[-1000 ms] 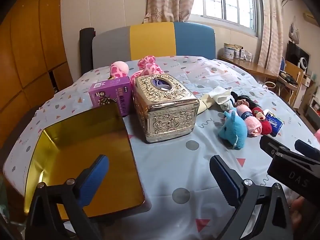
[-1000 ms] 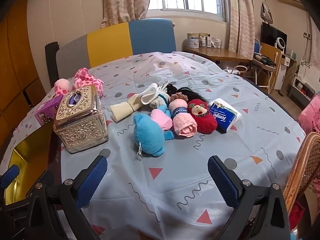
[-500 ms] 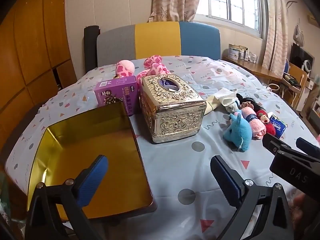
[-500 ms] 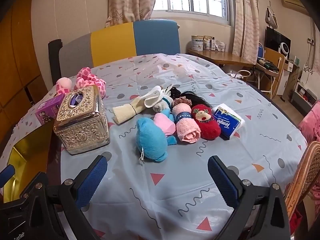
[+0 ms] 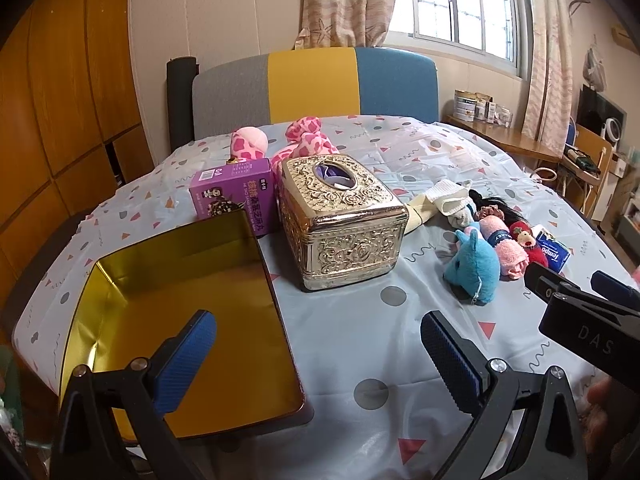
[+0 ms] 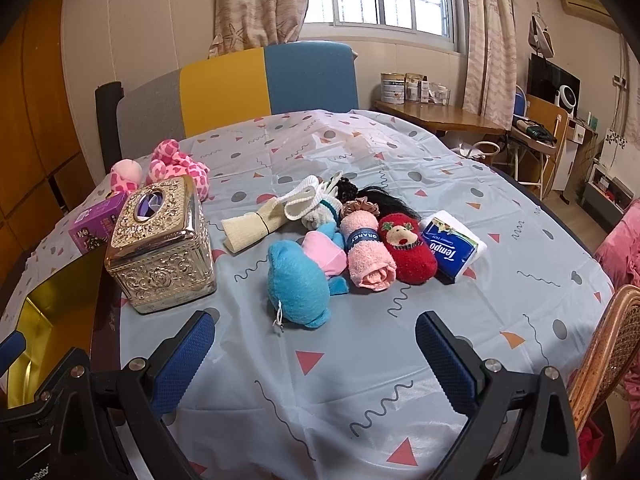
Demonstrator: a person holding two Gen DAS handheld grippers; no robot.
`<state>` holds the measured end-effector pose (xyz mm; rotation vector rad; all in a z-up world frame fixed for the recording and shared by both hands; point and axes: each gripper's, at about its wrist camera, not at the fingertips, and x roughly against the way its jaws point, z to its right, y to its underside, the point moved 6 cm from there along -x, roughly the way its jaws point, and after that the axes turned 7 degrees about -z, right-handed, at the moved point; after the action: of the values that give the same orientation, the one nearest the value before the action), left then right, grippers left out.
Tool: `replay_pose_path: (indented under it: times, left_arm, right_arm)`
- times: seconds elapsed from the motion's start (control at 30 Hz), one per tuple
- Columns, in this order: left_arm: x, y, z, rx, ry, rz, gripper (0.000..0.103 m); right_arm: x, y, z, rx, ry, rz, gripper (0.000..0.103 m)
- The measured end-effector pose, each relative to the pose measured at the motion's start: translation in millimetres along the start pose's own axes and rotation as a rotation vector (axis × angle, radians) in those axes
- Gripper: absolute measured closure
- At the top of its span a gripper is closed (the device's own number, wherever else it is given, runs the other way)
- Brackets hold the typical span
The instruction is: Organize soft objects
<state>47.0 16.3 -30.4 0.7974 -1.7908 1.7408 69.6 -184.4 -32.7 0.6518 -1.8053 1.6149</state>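
Note:
A cluster of soft things lies mid-table: a blue plush (image 6: 298, 284) (image 5: 474, 268), a rolled pink towel (image 6: 368, 254), a red plush slipper (image 6: 408, 248), a cream cloth (image 6: 260, 224) and a white sock (image 6: 308, 200). A pink spotted plush (image 6: 176, 166) (image 5: 304, 140) rests at the far left. The gold tin tray (image 5: 180, 320) sits empty at the near left. My left gripper (image 5: 316, 344) hovers open over the tray's right edge. My right gripper (image 6: 314, 344) is open, short of the blue plush. Both hold nothing.
An ornate gold tissue box (image 5: 340, 216) (image 6: 160, 244) stands between tray and soft things, a purple carton (image 5: 236, 196) behind it. A blue tissue pack (image 6: 454, 250) lies right of the slipper. A tricolour chair (image 6: 240, 84) is at the far edge, a wicker chair (image 6: 604, 352) at right.
Both grippers have drawn back and risen slightly, so the table and objects look a little farther off. Nothing on the table has moved, and both stay open.

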Motion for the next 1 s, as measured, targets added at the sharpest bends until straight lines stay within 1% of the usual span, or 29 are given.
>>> replay_pose_path:
  times: [1.0]
  left_arm:
    - [-2,4,6,-0.019,0.01,-0.019,0.0]
  right_arm:
    - [-2,-6,17,-0.024,0.023,0.005,0.001]
